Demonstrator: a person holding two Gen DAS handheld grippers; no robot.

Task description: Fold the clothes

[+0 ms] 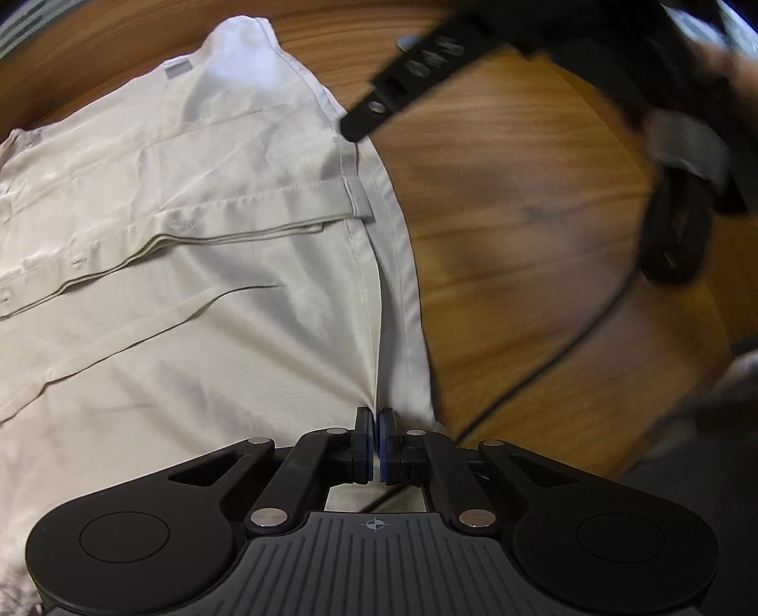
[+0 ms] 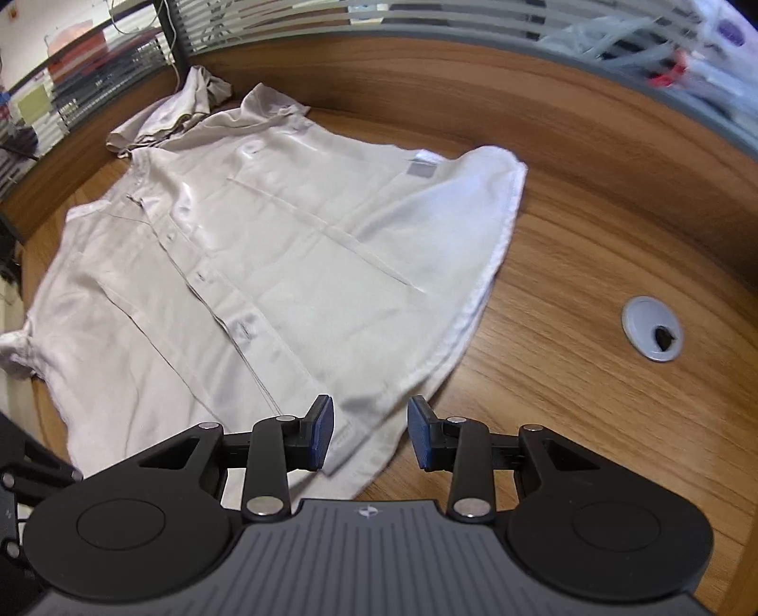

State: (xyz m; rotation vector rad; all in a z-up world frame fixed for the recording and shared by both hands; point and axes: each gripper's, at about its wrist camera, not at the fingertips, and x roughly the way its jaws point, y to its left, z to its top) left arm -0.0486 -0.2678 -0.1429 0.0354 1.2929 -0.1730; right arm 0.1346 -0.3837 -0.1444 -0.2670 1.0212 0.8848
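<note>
A pale beige button-up shirt (image 1: 189, 246) lies spread on the wooden table (image 1: 521, 246). My left gripper (image 1: 377, 443) is shut on the shirt's side edge, and the cloth pulls into creases toward its blue pads. The right wrist view takes in the whole shirt (image 2: 265, 246), with its button placket running up the middle and a sleeve bunched at the far left. My right gripper (image 2: 370, 433) stands open just above the shirt's near hem corner, with the cloth lying between and under its fingers. That same right gripper (image 1: 412, 76) shows blurred at the upper right of the left wrist view.
A grey cable grommet (image 2: 654, 329) sits in the table (image 2: 592, 213) to the right of the shirt. A partition with blinds (image 2: 379, 19) borders the table's far edge. A thin dark cable (image 1: 545, 360) crosses the bare wood at the right of the left wrist view.
</note>
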